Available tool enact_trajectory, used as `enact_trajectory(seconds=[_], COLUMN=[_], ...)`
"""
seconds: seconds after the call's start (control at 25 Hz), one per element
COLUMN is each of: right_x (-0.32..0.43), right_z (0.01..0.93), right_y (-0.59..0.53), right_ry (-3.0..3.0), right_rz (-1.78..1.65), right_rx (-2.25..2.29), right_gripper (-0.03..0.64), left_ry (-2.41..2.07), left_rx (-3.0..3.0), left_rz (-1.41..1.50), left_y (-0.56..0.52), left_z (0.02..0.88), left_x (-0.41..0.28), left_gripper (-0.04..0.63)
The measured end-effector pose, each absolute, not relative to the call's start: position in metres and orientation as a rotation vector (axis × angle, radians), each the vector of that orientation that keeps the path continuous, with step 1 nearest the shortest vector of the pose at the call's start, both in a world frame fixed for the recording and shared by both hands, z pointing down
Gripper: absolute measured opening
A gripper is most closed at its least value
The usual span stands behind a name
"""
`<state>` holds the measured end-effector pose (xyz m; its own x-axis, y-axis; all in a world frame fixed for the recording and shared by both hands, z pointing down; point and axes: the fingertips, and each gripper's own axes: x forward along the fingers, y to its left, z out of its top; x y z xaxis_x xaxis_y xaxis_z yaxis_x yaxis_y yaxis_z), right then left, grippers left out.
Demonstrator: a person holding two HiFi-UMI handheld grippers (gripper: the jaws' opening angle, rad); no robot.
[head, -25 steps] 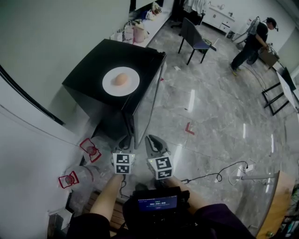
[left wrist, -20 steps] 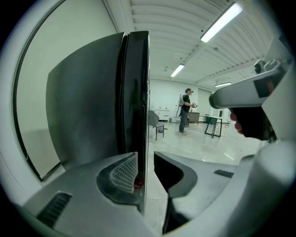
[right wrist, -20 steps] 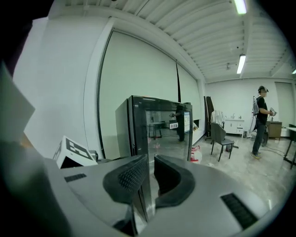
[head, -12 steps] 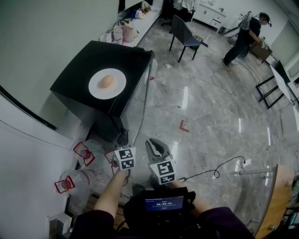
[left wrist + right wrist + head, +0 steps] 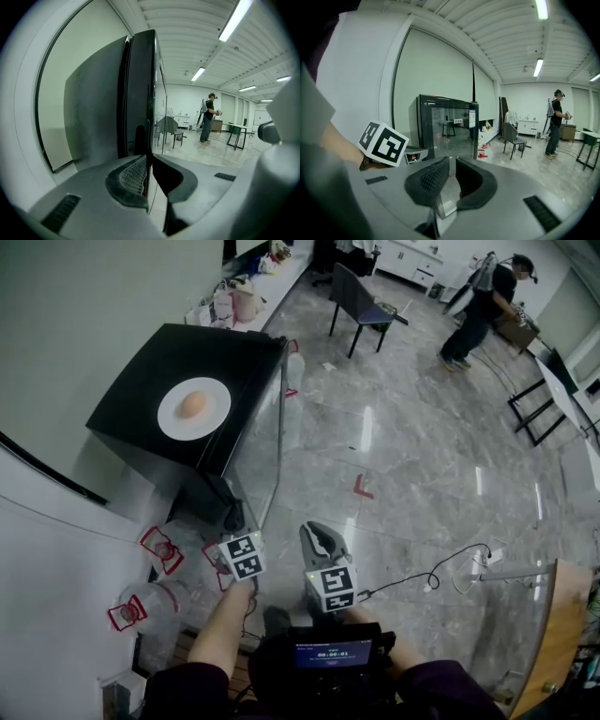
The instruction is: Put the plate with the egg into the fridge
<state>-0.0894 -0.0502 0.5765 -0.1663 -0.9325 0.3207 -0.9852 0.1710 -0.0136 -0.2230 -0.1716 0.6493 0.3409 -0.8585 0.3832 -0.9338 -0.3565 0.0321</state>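
Note:
A white plate (image 5: pixel 214 420) carrying a brown egg (image 5: pixel 193 405) rests on top of the black fridge (image 5: pixel 136 381). The fridge's glass door (image 5: pixel 267 437) faces the open floor. My left gripper (image 5: pixel 234 532) reaches the near vertical edge of that door. In the left gripper view its jaws (image 5: pixel 147 165) are shut, with the dark door edge (image 5: pixel 140 93) rising straight ahead; a pinch on it cannot be made out. My right gripper (image 5: pixel 320 532) hangs beside it over the floor, jaws (image 5: pixel 451 165) shut to a slit and holding nothing. The right gripper view shows the fridge (image 5: pixel 445 126).
Two red-rimmed items (image 5: pixel 157 549) lie by the wall at the left. A red floor mark (image 5: pixel 361 488) and a cable (image 5: pixel 441 577) lie to the right. A chair (image 5: pixel 361 301), a person (image 5: pixel 483 296) and black table frames (image 5: pixel 544 399) stand farther back.
The fridge and plate have drifted up and to the left in the head view. My left gripper has edged closer to the door's near edge; the right gripper stays beside it.

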Motion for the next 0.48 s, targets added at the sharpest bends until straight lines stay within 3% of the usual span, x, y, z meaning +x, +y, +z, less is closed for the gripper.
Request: enact_trajectory(seconds=[0.48], right_x=[-0.005], right_z=[0.568], right_y=[-0.023], right_ry=[-2.186], right_rz=[0.304], right_rx=[1.900], right_gripper=[0.031], left_ry=[-1.660], left_rx=[2.375], left_rz=[0.436], left_y=[-0.116], left_z=[0.648], left_x=[-0.124], left_gripper=[0.034])
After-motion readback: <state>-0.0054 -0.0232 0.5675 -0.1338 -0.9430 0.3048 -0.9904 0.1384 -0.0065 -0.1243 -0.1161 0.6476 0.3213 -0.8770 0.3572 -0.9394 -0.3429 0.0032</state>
